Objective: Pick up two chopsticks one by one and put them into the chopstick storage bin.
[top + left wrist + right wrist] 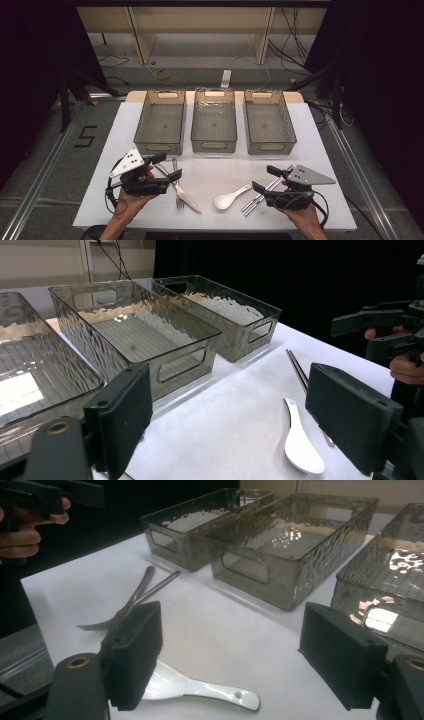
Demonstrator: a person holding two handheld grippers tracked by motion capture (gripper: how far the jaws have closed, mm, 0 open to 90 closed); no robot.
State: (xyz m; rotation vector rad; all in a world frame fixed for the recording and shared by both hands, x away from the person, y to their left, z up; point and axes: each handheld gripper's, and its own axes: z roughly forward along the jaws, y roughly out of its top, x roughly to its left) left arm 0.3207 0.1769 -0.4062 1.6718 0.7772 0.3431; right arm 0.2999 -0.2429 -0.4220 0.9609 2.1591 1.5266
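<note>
A metal fork (178, 192) and knife (186, 194) lie crossed on the white table (210, 172), front left. A white ceramic spoon (231, 196) and a pair of metal chopsticks (262, 194) lie front right. My left gripper (168, 166) hovers open just left of the fork and knife, with nothing between its jaws. My right gripper (266, 179) stands open over the chopsticks' right side, holding nothing. The left gripper view has the spoon (300, 440) and chopsticks (298, 371) ahead. From the right gripper, the spoon (200, 687) lies just beyond the jaws, the fork and knife (135, 600) farther off.
Three grey see-through bins stand in a row along the back of the table: left (161, 122), middle (214, 121), right (269, 122). All hold nothing. Bare white surface lies between the bins and the cutlery. Beyond the table are floor, cables and shelving legs.
</note>
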